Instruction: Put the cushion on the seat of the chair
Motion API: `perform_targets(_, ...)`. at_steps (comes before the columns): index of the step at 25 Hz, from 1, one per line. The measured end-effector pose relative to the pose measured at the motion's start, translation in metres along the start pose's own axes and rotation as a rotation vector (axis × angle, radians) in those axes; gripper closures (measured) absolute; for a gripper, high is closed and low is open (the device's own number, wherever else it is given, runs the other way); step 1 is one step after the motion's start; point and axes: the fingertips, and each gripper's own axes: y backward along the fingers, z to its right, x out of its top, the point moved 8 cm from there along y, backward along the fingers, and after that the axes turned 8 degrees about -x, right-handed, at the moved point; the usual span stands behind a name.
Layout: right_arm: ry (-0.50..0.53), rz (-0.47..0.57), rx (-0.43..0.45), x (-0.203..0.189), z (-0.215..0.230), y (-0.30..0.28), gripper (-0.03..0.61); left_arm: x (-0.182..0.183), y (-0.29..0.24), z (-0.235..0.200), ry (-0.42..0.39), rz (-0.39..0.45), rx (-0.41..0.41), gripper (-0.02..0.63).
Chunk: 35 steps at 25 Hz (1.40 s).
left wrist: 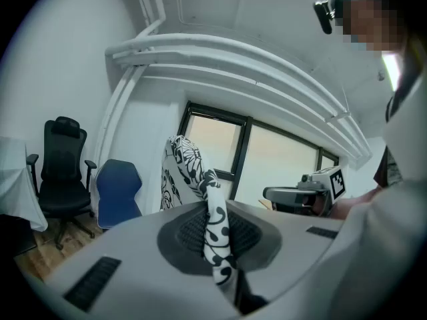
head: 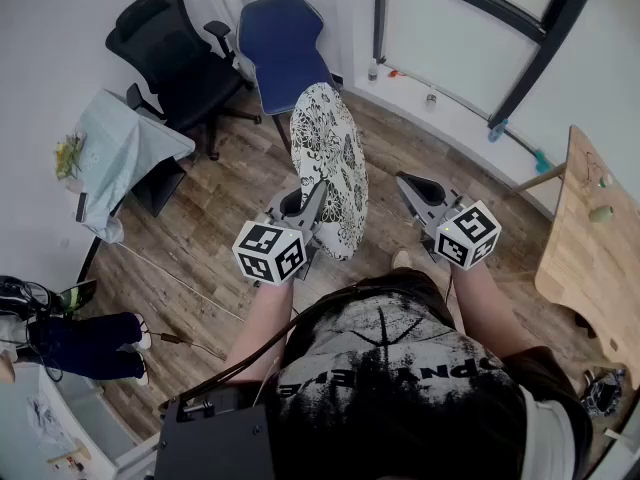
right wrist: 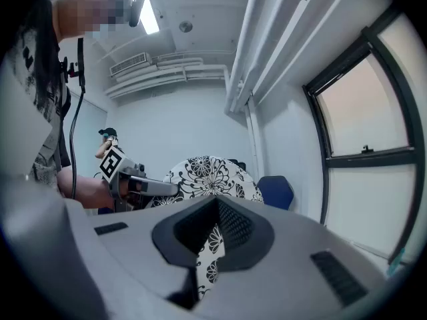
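The cushion (head: 330, 158), white with black flowers, is up in the air in front of the person. It stands on its edge, above the wood floor (head: 230, 218). It is not on a chair.

The left gripper (head: 312, 200) holds it. Its fingers are squeezed tight on the cushion's near edge.

The right gripper (head: 408, 183) is just beside the cushion and does not touch it. Its fingers are pulled in close with the tips together, and they hold nothing.

Past the cushion, by the wall, stands a blue chair (head: 285, 48). A black office chair (head: 175, 63) is next to it. A wooden table (head: 590, 238) is off to the right.
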Motion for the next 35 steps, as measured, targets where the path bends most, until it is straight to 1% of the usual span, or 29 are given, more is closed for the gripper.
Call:
perform_targets(5,-0.019,0.005,0.006,-0.002,0.002,-0.003,0.56,0.0,0.0,-0.006,-0.008,-0.007,0.017,0.588)
perform_targets(10,-0.01,-0.005,0.01,0.0,-0.003,-0.013,0.561,0.002,0.003,-0.014,-0.005,-0.009,0.021,0.588)
perform_targets(16,-0.029,-0.006,0.031,0.0,-0.008,-0.024,0.56,0.003,0.007,-0.026,0.009,0.002,0.022,0.588)
perform_targets(22,-0.008,-0.033,0.025,-0.002,-0.005,-0.035,0.56,-0.002,0.001,-0.04,0.033,0.001,0.022,0.588)
perform_targets(26,-0.01,-0.051,0.026,-0.005,0.007,-0.046,0.558,-0.005,-0.012,-0.051,0.05,-0.005,0.019,0.588)
perform_targets(30,-0.025,-0.06,0.026,-0.005,0.02,-0.07,0.558,-0.004,-0.023,-0.074,0.069,-0.012,0.018,0.588)
perform_targets(35,-0.043,-0.05,0.032,0.0,0.052,-0.103,0.558,0.006,-0.052,-0.103,0.076,-0.021,0.028,0.588)
